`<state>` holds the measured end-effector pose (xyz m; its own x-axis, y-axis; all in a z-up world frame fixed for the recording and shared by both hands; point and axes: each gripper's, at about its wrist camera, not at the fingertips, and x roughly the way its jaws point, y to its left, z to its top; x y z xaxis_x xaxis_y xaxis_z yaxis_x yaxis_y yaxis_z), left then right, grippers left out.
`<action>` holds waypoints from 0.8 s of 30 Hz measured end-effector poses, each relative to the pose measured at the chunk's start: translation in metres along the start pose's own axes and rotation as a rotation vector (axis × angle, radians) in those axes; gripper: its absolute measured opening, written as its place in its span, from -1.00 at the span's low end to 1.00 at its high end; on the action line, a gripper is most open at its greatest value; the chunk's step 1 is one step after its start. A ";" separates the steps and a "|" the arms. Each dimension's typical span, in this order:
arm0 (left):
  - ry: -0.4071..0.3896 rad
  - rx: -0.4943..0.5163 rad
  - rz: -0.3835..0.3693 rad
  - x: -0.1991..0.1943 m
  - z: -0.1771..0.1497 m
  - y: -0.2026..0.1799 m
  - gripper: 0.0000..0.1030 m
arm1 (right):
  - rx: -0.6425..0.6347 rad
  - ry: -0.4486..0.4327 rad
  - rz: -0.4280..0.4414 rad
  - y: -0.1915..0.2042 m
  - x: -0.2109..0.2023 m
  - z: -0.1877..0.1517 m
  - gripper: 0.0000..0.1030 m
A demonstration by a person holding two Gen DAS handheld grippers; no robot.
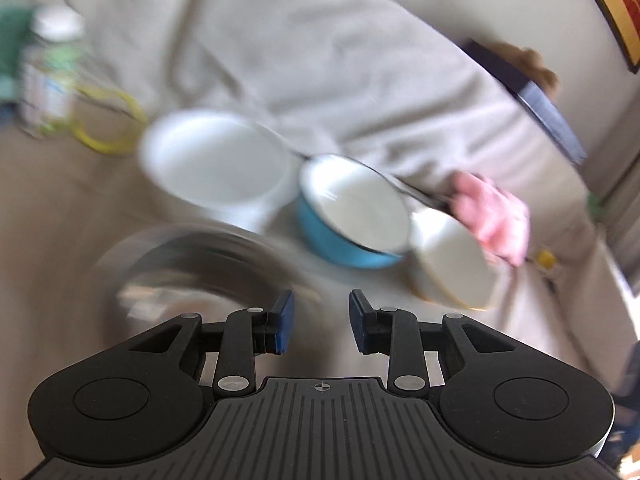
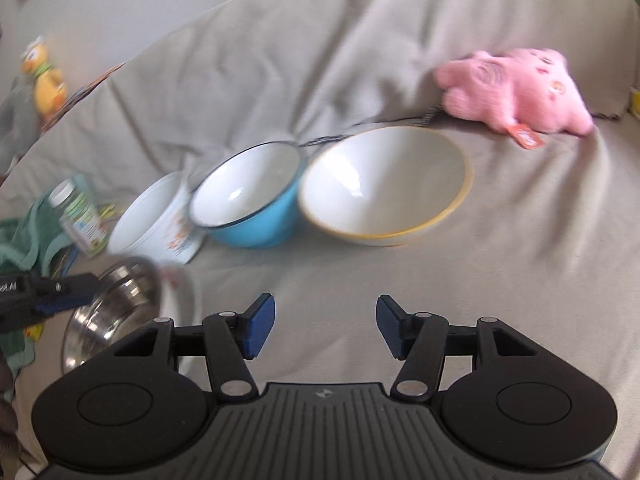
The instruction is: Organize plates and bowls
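Right tool [image 2: 326, 330] jaws apart, nothing between; left tool [image 1: 321, 322] likewise empty. Cream bowl [image 2: 384, 184] sits at 12 o'clock from the right tool on the sofa cover [image 2: 500, 260], nearer that hand. Wide, yellow-rimmed, upright. Blue bowl [image 2: 250, 204] touches it at 9 o'clock, white inside.

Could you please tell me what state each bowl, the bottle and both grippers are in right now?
Large cream bowl with yellow rim: upright, empty.
Blue enamel bowl: tilted, empty, touching the cream bowl.
White printed bowl: tilted, empty.
Stainless steel bowl: tilted, empty, nearest the grippers.
White-capped bottle: capped, leaning.
Left gripper: open, nothing between its pads.
Right gripper: open, empty.
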<state>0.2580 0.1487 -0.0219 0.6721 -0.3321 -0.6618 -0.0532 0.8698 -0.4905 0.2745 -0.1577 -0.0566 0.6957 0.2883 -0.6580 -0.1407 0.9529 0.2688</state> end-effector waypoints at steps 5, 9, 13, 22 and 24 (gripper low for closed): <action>0.054 -0.014 -0.078 0.071 -0.007 -0.066 -0.37 | 0.048 -0.029 -0.030 -0.050 0.006 0.018 -0.24; 0.063 -0.030 0.008 0.121 -0.009 -0.098 -0.37 | 0.067 -0.062 -0.070 -0.084 0.023 0.042 -0.27; 0.054 -0.018 0.064 0.154 -0.010 -0.112 -0.30 | 0.086 -0.054 -0.063 -0.110 0.055 0.063 -0.27; 0.080 0.035 0.154 0.199 -0.011 -0.121 -0.38 | 0.153 0.069 0.059 -0.123 0.124 0.071 -0.68; 0.087 0.039 0.168 0.197 -0.013 -0.122 -0.42 | 0.172 0.089 0.068 -0.124 0.128 0.066 -0.76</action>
<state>0.3870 -0.0279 -0.0996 0.5895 -0.2099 -0.7800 -0.1291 0.9287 -0.3475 0.4271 -0.2450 -0.1276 0.6226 0.3658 -0.6918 -0.0576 0.9031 0.4256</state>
